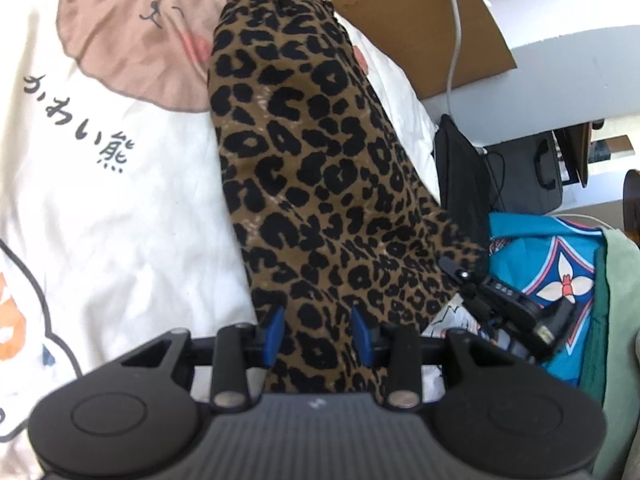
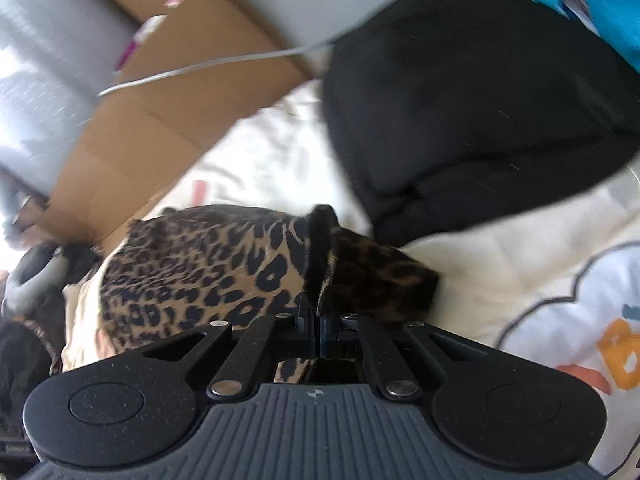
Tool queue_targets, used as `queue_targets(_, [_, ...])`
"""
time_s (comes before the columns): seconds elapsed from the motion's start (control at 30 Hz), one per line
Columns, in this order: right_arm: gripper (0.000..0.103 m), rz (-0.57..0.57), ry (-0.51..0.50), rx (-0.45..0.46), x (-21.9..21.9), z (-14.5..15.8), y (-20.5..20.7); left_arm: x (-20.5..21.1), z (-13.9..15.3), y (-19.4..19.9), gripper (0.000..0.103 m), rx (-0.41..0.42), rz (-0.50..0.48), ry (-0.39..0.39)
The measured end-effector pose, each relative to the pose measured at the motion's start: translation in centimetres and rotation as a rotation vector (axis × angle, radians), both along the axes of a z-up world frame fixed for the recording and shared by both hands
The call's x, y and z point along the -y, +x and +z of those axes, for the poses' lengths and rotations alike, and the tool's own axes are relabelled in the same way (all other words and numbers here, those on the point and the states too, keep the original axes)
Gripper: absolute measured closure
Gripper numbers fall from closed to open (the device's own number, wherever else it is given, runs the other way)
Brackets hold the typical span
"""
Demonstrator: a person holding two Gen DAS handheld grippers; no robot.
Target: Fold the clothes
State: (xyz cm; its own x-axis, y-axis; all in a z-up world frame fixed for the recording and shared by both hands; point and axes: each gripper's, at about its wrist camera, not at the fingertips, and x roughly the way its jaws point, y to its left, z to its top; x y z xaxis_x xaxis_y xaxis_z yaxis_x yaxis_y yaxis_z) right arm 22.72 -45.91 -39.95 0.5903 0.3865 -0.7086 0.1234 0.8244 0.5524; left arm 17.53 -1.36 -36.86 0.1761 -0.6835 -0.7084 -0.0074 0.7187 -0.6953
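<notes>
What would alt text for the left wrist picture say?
A leopard-print garment lies lengthwise on a white cartoon-bear bedsheet, its near end between the open blue-tipped left tongs. The right tongs pinch its right edge.

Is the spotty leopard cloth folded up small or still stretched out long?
Stretched out long: the leopard cloth runs as one long strip across the white blanket.
</notes>
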Motion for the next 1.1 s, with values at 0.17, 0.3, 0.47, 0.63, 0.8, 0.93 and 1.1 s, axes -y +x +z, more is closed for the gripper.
queue_targets(0.17, [0.103,-0.010,0.001,0.000,0.6,-0.3,-0.3,0.4,-0.2,-0.4,0.064,0.006,-0.031,0.041])
queue_targets(0.3, [0.103,-0.020,-0.011,0.010,0.9,0.2,-0.6,0.9,-0.5,-0.4,0.064,0.000,-0.052,0.069])
queue_targets(0.47, [0.103,-0.033,-0.013,0.006,1.3,0.4,-1.1,0.9,0.0,0.0,0.064,0.012,-0.086,0.095])
queue_targets(0.63, [0.100,-0.055,-0.013,-0.031,2.3,-0.4,-0.9,1.0,1.3,1.0,0.064,0.037,-0.147,0.146])
queue_targets(0.8, [0.099,-0.134,-0.012,0.001,4.1,0.2,-2.0,1.2,3.7,2.9,0.064,0.073,-0.223,0.213])
queue_targets(0.93, [0.098,-0.146,0.003,0.030,4.4,0.6,-2.7,1.7,6.8,5.9,0.063,0.123,-0.245,0.257])
queue_targets(1.1, [0.097,-0.127,-0.024,0.076,3.8,1.6,-2.5,3.8,10.0,9.5,0.063,0.197,-0.248,0.252])
